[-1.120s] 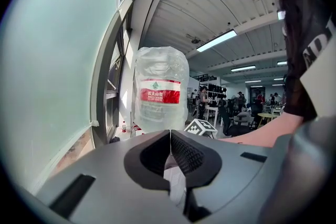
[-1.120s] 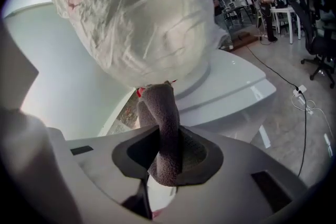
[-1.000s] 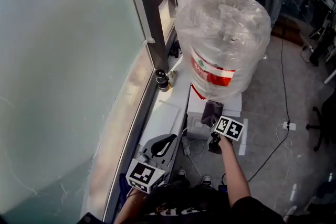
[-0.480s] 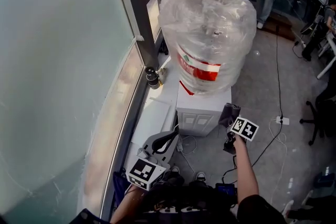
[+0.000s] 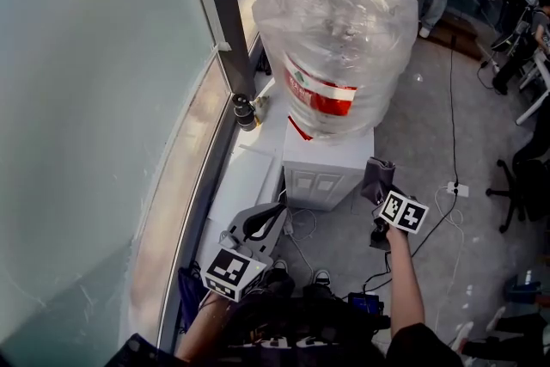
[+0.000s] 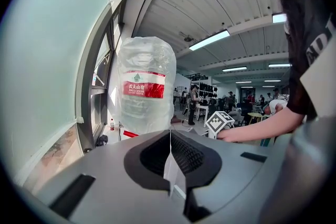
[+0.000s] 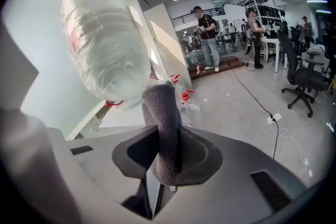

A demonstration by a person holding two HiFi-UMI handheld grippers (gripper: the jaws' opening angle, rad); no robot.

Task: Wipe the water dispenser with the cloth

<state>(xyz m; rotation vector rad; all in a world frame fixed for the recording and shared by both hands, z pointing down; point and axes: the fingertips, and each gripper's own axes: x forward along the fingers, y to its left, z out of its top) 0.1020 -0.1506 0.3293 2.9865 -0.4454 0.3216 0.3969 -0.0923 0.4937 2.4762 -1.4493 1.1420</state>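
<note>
The white water dispenser [image 5: 320, 176] stands by the window with a large plastic-wrapped water bottle [image 5: 335, 39] on top. My right gripper [image 5: 379, 187] is shut on a folded grey cloth [image 5: 375, 178], held just off the dispenser's right front corner, apart from it. In the right gripper view the cloth [image 7: 164, 128] sticks up between the jaws with the bottle [image 7: 102, 44] beyond. My left gripper [image 5: 268, 217] sits low at the left front of the dispenser, jaws shut on nothing; its view shows the bottle [image 6: 144, 86] ahead.
A window wall [image 5: 94, 116] and a sill [image 5: 185, 185] run along the left. A small dark bottle [image 5: 243, 111] stands on the ledge. Cables and a power strip [image 5: 455, 189] lie on the floor to the right. An office chair [image 5: 524, 176] and people stand farther off.
The right gripper with the cloth has moved from the dispenser's front to off its right corner. The view has shifted back a little; the left gripper has kept its place.
</note>
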